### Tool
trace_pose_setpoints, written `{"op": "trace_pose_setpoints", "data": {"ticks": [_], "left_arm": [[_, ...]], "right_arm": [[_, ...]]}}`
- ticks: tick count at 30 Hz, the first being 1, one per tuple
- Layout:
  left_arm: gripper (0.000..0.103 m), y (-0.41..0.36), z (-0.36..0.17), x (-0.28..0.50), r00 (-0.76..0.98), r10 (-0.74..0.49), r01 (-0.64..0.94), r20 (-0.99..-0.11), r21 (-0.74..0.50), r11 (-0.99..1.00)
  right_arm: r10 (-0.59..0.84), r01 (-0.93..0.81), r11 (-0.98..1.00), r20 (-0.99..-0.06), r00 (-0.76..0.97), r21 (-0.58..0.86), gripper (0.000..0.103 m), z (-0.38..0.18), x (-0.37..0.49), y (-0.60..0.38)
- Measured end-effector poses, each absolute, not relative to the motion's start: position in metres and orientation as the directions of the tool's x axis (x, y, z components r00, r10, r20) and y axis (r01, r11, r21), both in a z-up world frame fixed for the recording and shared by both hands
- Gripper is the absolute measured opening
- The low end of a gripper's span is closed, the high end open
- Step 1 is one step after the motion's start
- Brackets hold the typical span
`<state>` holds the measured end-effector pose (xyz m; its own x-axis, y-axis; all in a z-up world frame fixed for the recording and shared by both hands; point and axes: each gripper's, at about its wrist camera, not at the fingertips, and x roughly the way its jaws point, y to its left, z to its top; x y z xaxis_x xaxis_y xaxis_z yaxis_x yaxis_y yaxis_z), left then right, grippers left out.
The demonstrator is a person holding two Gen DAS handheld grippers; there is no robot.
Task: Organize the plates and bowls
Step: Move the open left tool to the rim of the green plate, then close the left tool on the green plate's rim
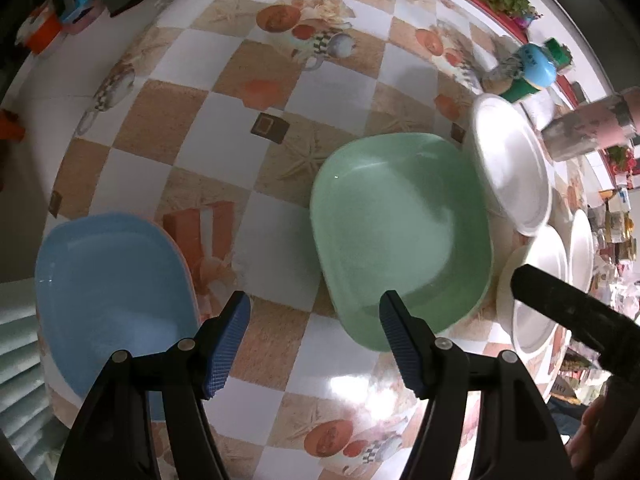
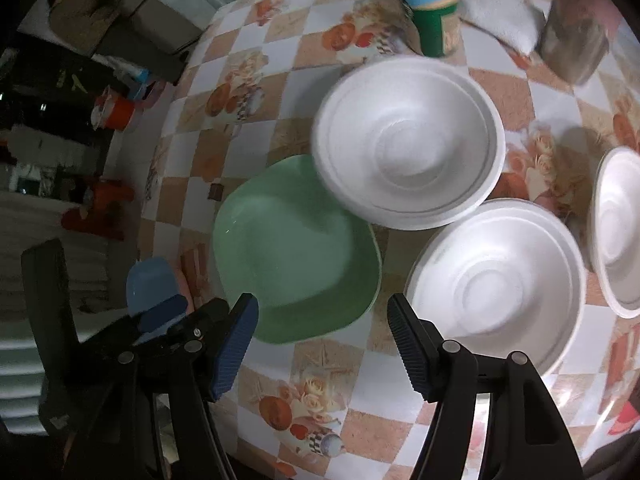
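A green plate lies on the checkered table, also in the right wrist view. A blue plate lies at the left table edge, small in the right wrist view. Three white foam bowls sit right of the green plate: one overlapping its far edge, one nearer, one at the right edge. My left gripper is open above the table between the two plates. My right gripper is open, empty, near the green plate's front edge.
A green can with a blue lid and a metal cup stand behind the bowls. A white cloth lies between them. The table drops off at left.
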<state>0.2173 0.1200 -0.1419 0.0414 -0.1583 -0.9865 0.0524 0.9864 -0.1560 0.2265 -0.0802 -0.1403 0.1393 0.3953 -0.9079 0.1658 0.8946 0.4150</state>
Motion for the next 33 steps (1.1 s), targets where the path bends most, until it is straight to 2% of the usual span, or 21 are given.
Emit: {"op": "trace_pose_setpoints", "data": {"ticks": [6, 16, 19, 22, 27, 28, 29, 31, 32, 33], "left_arm": [[0.071, 0.124, -0.154, 0.222, 0.022, -0.152, 0.036, -0.988, -0.151, 0.988], [0.071, 0.112, -0.173, 0.231, 0.006, -0.136, 0.058, -0.991, -0.135, 0.989], [0.071, 0.113, -0.175, 0.235, 0.007, -0.138, 0.055, -0.99, -0.138, 0.989], [0.071, 0.115, -0.176, 0.24, 0.009, -0.131, 0.053, -0.991, -0.13, 0.99], [0.071, 0.119, -0.18, 0.25, 0.009, -0.116, 0.032, -0.993, -0.115, 0.993], [0.065, 0.119, -0.181, 0.251, 0.004, -0.114, 0.032, -0.993, -0.114, 0.993], [0.053, 0.119, -0.184, 0.253, -0.002, -0.108, 0.037, -0.994, -0.108, 0.994], [0.047, 0.117, -0.187, 0.255, -0.011, -0.094, 0.046, -0.996, -0.095, 0.994], [0.042, 0.116, -0.187, 0.26, -0.009, -0.093, 0.049, -0.996, -0.093, 0.994], [0.039, 0.115, -0.188, 0.261, -0.013, -0.096, 0.052, -0.995, -0.097, 0.994]], "right_arm": [[0.386, 0.121, 0.909, -0.915, 0.119, 0.399, 0.068, -0.152, 0.242, -0.073], [0.275, 0.093, 0.955, -0.958, 0.082, 0.282, 0.068, -0.182, 0.27, -0.061], [0.299, 0.092, 0.948, -0.951, 0.076, 0.305, 0.068, -0.186, 0.271, -0.059], [0.428, 0.107, 0.896, -0.902, 0.06, 0.432, 0.068, -0.184, 0.267, -0.056], [0.336, 0.078, 0.936, -0.938, 0.078, 0.342, 0.068, -0.18, 0.268, -0.054], [0.339, 0.086, 0.935, -0.938, 0.075, 0.345, 0.068, -0.183, 0.27, -0.056], [0.338, 0.088, 0.935, -0.938, 0.073, 0.344, 0.068, -0.185, 0.271, -0.056], [0.327, 0.079, 0.94, -0.942, 0.073, 0.332, 0.068, -0.186, 0.271, -0.057], [0.314, 0.074, 0.945, -0.947, 0.07, 0.319, 0.061, -0.188, 0.272, -0.055], [0.308, 0.074, 0.947, -0.949, 0.062, 0.312, 0.047, -0.191, 0.273, -0.054]]}}
